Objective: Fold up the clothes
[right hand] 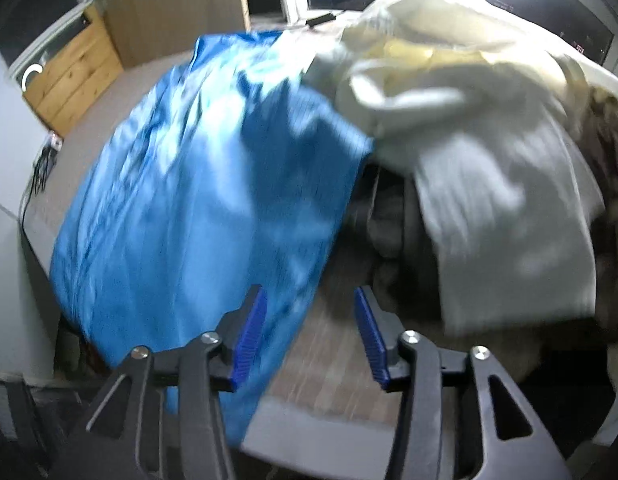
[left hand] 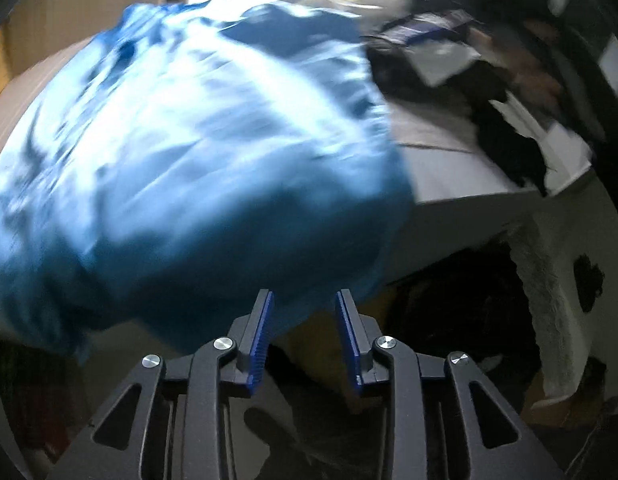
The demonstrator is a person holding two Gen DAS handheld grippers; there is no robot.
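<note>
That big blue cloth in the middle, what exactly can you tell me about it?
The blue garment is a shiny, satin-looking cloth, bright blue and heavily wrinkled, spread loosely rather than folded. It lies on a grey-brown table, its near edge drooping over the table's side. At its far right it meets a heap of cream clothes. The pictures are motion-blurred, so seams, sleeves or a collar cannot be made out. Neither the left claw nor the right claw holds it; both stand open.

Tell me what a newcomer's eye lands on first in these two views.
First, the bright blue garment, spread over the table and hanging off its near edge, filling the left of both views. Next, the cream garment heaped to its right. Both open tongs, left and right, sit empty in the foreground.
</note>
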